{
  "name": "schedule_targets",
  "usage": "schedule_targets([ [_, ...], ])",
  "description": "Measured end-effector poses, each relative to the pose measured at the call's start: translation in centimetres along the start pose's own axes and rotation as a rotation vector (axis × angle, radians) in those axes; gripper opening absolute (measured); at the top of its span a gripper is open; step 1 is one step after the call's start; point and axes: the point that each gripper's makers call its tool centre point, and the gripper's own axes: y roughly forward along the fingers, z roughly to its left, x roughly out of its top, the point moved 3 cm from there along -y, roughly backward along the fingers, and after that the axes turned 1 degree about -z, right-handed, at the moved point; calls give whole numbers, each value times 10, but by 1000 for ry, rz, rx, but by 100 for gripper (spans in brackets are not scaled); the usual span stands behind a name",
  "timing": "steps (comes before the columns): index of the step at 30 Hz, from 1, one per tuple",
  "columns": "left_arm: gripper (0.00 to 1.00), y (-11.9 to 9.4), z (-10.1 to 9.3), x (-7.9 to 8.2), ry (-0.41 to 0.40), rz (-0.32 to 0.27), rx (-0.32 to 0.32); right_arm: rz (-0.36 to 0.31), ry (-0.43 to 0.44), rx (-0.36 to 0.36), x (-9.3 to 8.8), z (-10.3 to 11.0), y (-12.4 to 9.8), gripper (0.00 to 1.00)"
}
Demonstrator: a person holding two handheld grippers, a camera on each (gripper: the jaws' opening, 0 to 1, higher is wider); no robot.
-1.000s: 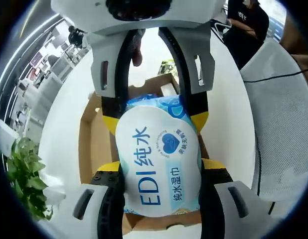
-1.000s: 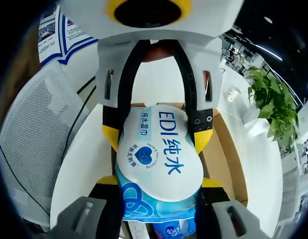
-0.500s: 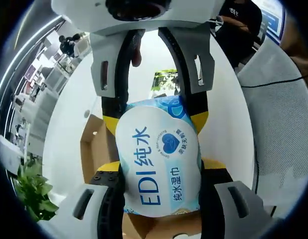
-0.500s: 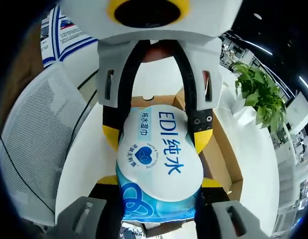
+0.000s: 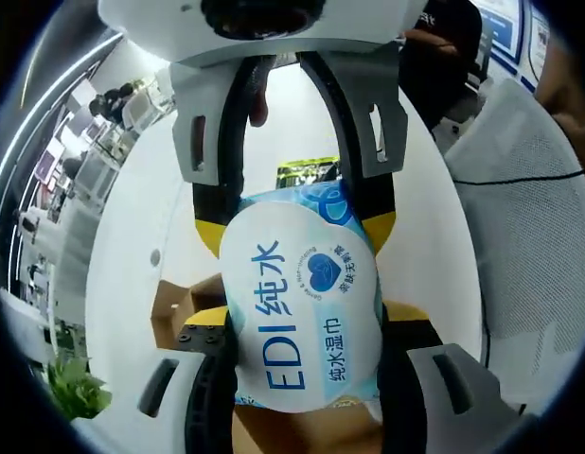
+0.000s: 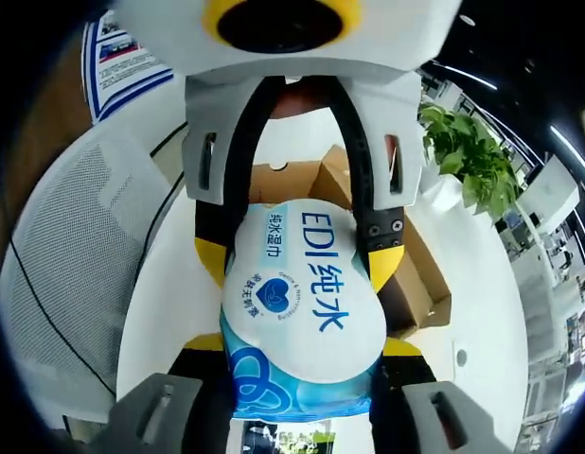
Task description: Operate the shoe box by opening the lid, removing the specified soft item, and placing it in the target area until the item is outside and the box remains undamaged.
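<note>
A soft white and blue pack of wet wipes hangs in the air, held from both ends. My left gripper is shut on its near end. My right gripper comes down from the top of the left gripper view and is shut on the far end. In the right gripper view the same pack sits between my right gripper and my left gripper. The open cardboard shoe box lies on the white table below, with a corner showing past the pack.
A green packet lies on the table beyond the pack. White mesh chairs stand at the table's edge. A potted plant sits near the box. A person in dark clothes sits farther off.
Both grippers have carried the pack up and away from the box, which now looks smaller and lower in both views. The grip on the pack is unchanged.
</note>
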Motion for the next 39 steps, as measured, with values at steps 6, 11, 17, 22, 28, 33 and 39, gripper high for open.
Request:
schedule_targets([
  [6,59,11,-7,23,38,-12,-23,7,29,-21,-19,8,-15,55],
  [11,59,20,-9,41,62,-18,-38,18,55,-36,-36,12,-26,55],
  [17,59,33,-14,62,95,-26,-58,27,89,-55,-56,20,-40,55],
  [22,59,46,-19,81,120,-37,-83,41,121,-65,-77,29,-53,55],
  [28,59,62,-21,103,142,-55,-100,60,148,-77,-97,34,-66,55],
  [33,59,73,-18,114,154,-62,-109,71,164,-84,-110,34,-72,55],
  [39,59,86,-12,120,150,-63,-118,85,170,-74,-121,30,-74,55],
])
